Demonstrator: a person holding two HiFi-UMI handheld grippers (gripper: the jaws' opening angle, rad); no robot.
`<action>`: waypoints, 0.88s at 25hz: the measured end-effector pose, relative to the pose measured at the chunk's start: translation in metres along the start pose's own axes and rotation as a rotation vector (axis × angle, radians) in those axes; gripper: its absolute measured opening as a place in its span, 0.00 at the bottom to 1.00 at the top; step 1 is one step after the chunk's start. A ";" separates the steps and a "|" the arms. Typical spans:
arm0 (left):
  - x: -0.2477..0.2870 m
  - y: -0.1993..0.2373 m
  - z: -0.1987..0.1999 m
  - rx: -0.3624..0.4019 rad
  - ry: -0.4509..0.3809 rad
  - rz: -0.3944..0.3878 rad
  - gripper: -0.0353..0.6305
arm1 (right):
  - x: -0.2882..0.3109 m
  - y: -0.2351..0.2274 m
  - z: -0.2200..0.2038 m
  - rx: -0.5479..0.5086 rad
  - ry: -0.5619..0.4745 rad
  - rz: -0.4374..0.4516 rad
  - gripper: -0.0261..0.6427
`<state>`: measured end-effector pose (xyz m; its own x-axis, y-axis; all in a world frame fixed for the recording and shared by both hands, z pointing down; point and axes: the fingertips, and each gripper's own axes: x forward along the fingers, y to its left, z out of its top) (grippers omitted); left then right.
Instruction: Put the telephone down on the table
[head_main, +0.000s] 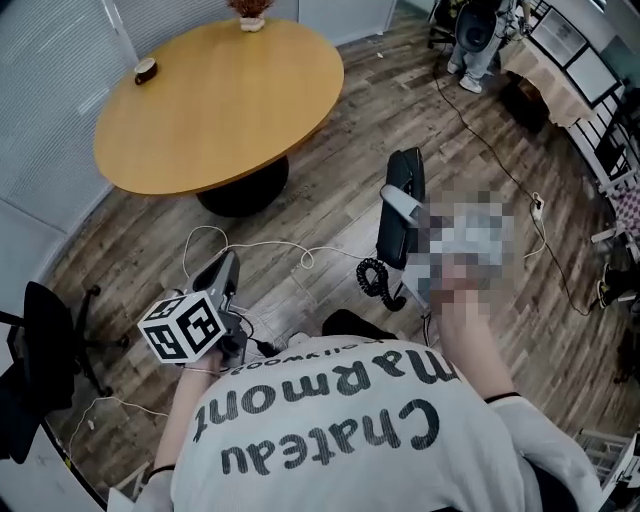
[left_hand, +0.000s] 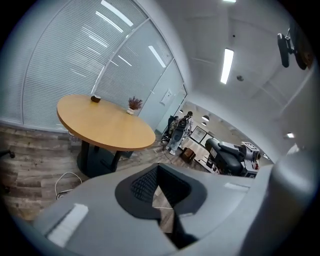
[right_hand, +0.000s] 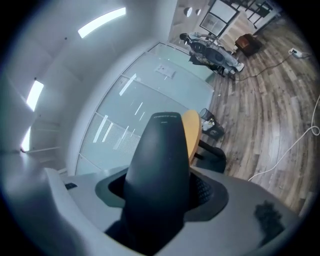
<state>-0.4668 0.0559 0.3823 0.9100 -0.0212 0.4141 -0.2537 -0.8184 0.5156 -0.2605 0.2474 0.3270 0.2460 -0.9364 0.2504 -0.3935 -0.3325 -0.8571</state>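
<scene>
The left gripper (head_main: 226, 272) hangs low, its jaws together on nothing. The right gripper (right_hand: 161, 192) has its jaws spread wide, clamping the telephone (head_main: 405, 170) over the floor, with the cord (head_main: 375, 275) dangling. Carrying it across and setting it down both remain. The tabletop (head_main: 220, 110) lies well apart, ahead. Head view mostly hides the right gripper and cuts off the plant (head_main: 250, 12).

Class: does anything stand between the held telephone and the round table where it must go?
Nothing visible does. Only bare floor lies between the telephone, gripped by the right gripper, and the table.
</scene>
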 end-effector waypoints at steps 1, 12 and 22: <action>0.002 0.000 0.001 -0.015 0.001 -0.014 0.06 | -0.001 -0.003 0.000 -0.009 -0.001 -0.023 0.50; 0.065 -0.025 0.022 0.069 0.017 -0.036 0.06 | 0.021 -0.041 0.049 -0.075 0.004 -0.039 0.50; 0.184 -0.049 0.096 0.081 -0.037 0.003 0.06 | 0.092 -0.085 0.149 -0.124 0.083 -0.012 0.50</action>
<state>-0.2557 0.0375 0.3613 0.9211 -0.0437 0.3868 -0.2304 -0.8621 0.4512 -0.0728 0.2063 0.3553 0.1788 -0.9367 0.3010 -0.4985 -0.3500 -0.7931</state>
